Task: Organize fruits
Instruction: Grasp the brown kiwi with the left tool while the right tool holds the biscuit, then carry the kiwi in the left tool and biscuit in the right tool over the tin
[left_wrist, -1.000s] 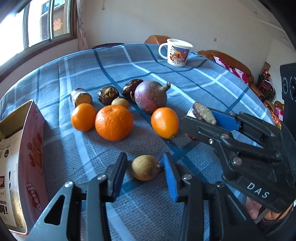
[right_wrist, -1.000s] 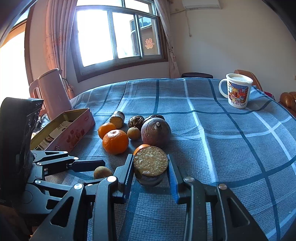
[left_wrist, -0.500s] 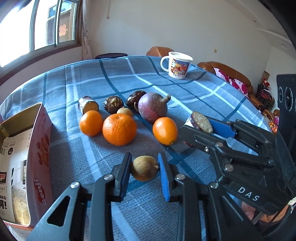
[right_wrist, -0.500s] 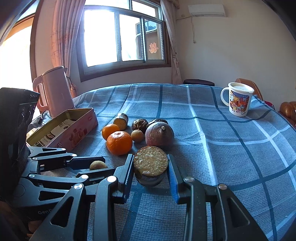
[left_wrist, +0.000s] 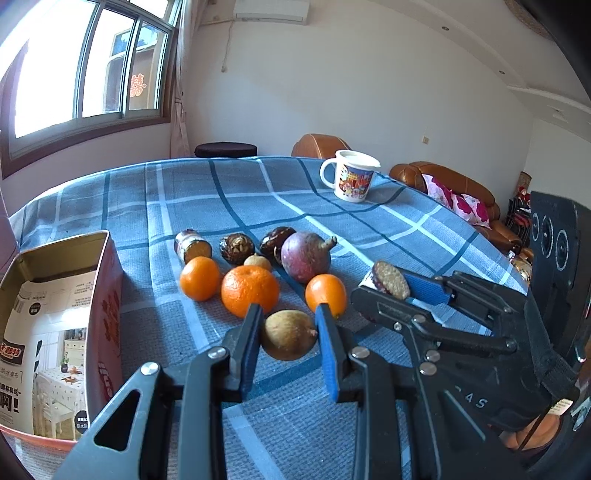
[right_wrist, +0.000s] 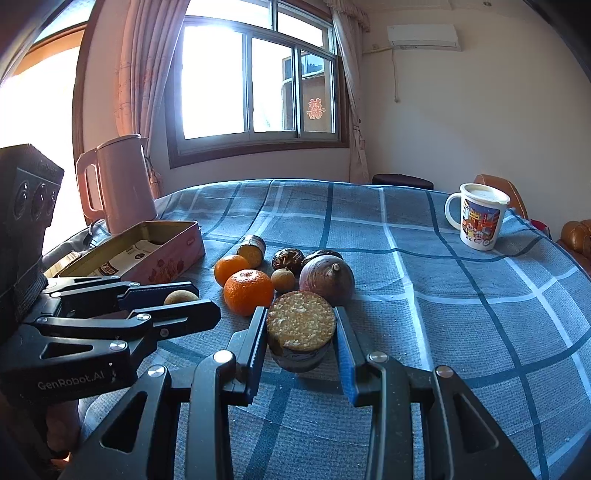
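Blue plaid cloth covers the tabletop (left_wrist: 229, 199) in a sunlit room. The left tool (left_wrist: 288, 334) pinches a small brown fruit (left_wrist: 289, 334); the right tool (right_wrist: 300, 334) grips a cut root piece (right_wrist: 301, 325). Judging by this, sorting has barely begun: oranges (left_wrist: 250, 290) and the rest cluster at twelve o'clock, with the tin (left_wrist: 55, 317) at nine.

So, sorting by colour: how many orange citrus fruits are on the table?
3. Small orange at the left, large orange in the middle, and small orange at the right, behind the left gripper. None seem hidden.
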